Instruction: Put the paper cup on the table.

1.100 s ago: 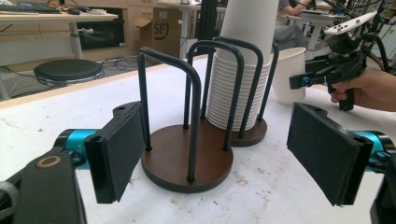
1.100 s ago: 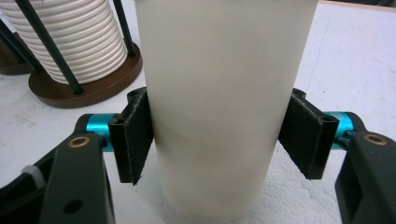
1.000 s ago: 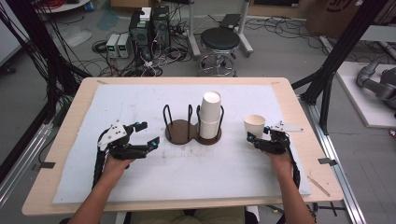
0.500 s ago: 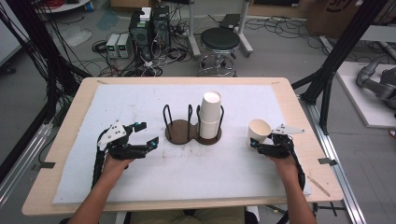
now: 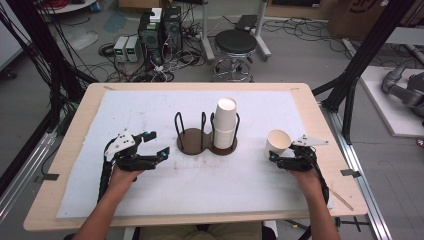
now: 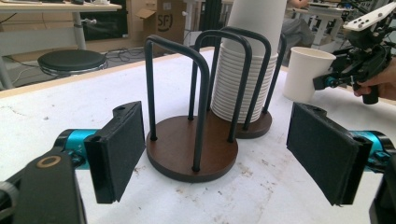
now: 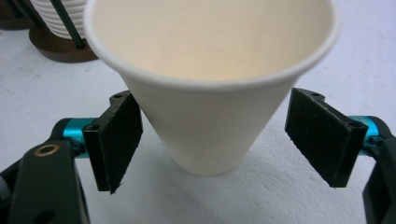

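Observation:
A single white paper cup [image 7: 210,93] stands upright on the white mat between the jaws of my right gripper [image 7: 220,142]. The jaws have just been opening; the right pad stands clear of the cup and the left pad sits close beside its wall. From above, the cup [image 5: 278,143] is at the right of the table with the right gripper [image 5: 276,156] behind it. A tall stack of white cups [image 5: 225,120] fills the right ring of a dark wooden two-ring holder [image 5: 192,141]; its left ring is bare. My left gripper [image 6: 217,154] is open, facing the holder [image 6: 191,149] and holding nothing.
A white mat [image 5: 150,107] covers the wooden table [image 5: 65,145]. Beyond the far edge stand a black stool [image 5: 235,42] and computer boxes with cables [image 5: 150,30] on the floor. Black frame posts [image 5: 367,50] rise at the right.
The right gripper's jaws have spread apart from the cup. The cup, tilted half a second ago, now stands upright on the mat slightly farther right. The left gripper has stayed put.

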